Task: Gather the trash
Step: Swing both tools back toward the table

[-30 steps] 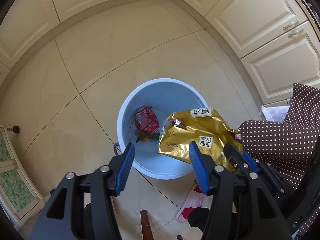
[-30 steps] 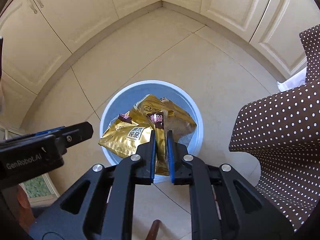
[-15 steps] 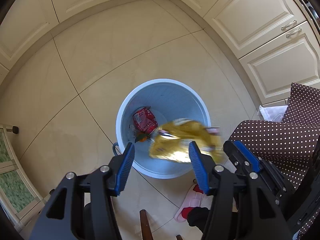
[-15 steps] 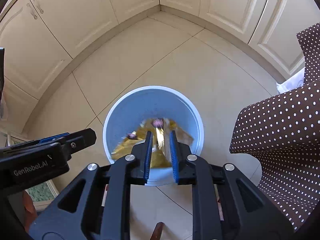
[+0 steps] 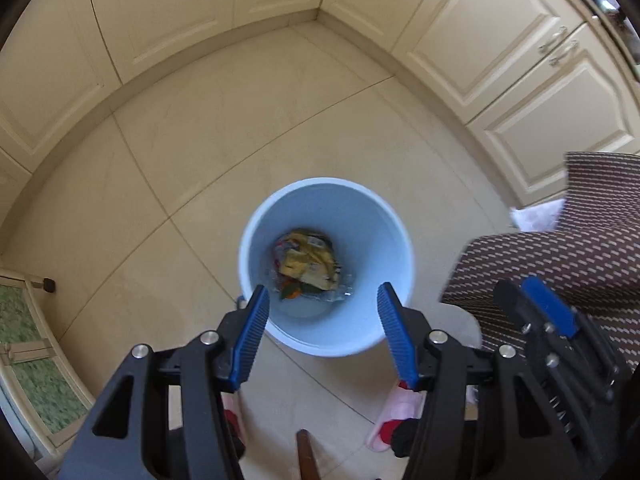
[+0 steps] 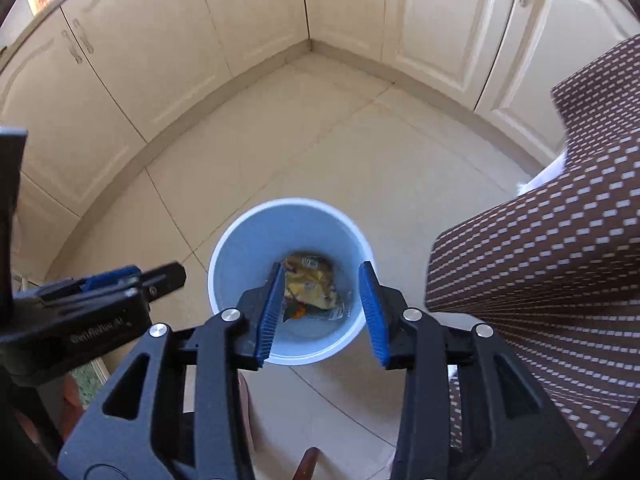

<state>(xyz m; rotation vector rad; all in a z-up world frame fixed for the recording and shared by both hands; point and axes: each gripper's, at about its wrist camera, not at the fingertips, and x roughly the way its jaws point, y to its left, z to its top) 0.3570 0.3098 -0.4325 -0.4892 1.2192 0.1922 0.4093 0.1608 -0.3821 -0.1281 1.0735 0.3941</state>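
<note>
Below the black grippers' ribbed blue pads (image 5: 250, 334), a pale blue round plastic bucket (image 5: 372, 216) holds a crumpled gold foil wrapper (image 5: 310, 262). To the right hangs brown cloth with white dots (image 6: 560, 264); cream panelled cabinets (image 6: 180, 52) and beige floor tiles (image 5: 248, 120) lie ahead.

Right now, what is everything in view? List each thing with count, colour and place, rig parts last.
bin: one, light blue, standing on the floor, open top.
gold bag: one, gold, crumpled at the bottom of the bin.
other trash: a few scraps, orange and clear among them, under and beside the gold bag; exact count unclear.
floor: cream tiles.
cabinets: cream doors along the walls.
cloth: one, brown with white dots, right of the bin.
slippers: pink, on the floor below the bin in the picture.
left gripper: black with blue pads, open, nothing between them.
right gripper: black with blue pads, jaws opening, nothing between them.
</note>
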